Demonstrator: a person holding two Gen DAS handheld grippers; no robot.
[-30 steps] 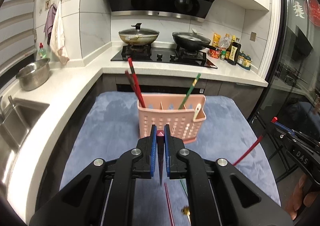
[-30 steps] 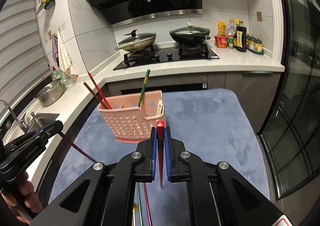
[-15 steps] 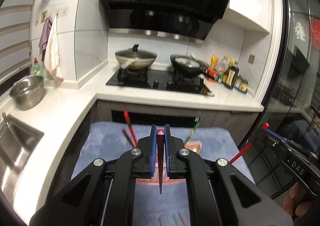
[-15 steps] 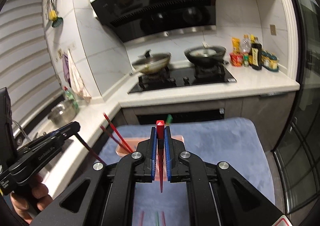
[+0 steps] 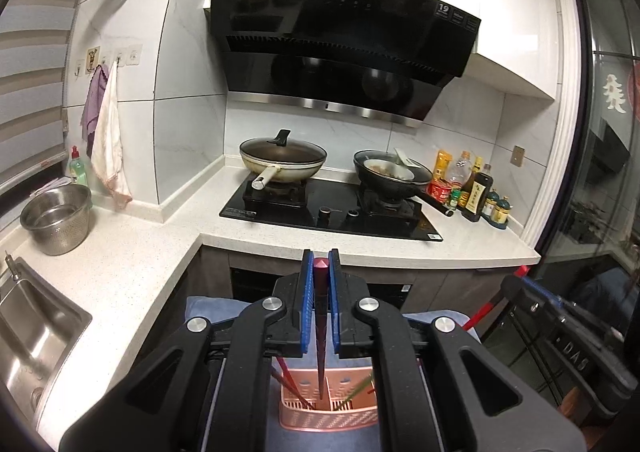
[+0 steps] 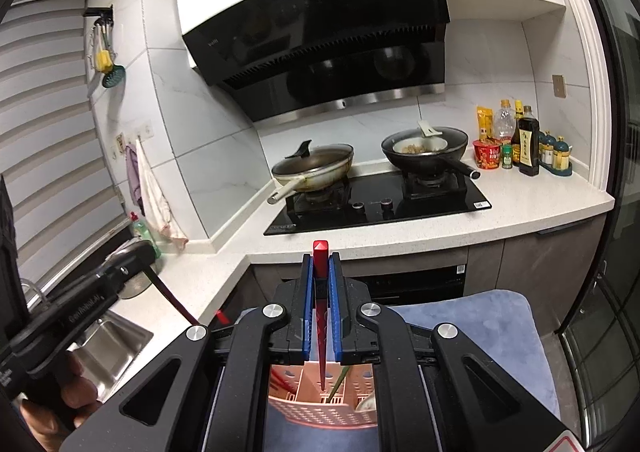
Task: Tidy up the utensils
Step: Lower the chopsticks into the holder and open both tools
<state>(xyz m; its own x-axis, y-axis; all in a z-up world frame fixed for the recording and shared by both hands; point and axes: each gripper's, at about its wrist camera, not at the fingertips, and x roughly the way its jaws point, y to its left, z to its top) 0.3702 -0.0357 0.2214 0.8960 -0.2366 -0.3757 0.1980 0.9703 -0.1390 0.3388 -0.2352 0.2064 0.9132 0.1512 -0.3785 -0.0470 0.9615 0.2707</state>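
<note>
A dark red chopstick (image 5: pixel 321 326) is clamped in the left hand-held gripper (image 5: pixel 320 264), a red chopstick (image 6: pixel 321 316) in the right hand-held gripper (image 6: pixel 321 266), both held above the pink basket (image 5: pixel 328 418).

A table covered with a soft blue-grey cloth (image 6: pixel 496 336) carries a pink perforated plastic utensil basket (image 6: pixel 320 414), which stands directly on the cloth (its lower wall and base are partly hidden behind the gripper frames in both wrist views). Beyond the table an L-shaped white speckled stone countertop (image 5: pixel 132 260) bears a perforated stainless steel colander bowl (image 5: pixel 56 218), a black glass gas hob (image 5: pixel 332 212) and a row of sauce bottles and jars (image 6: pixel 520 146) near the right end, with a stainless steel sink (image 5: pixel 28 336) sunk into its left run
</note>
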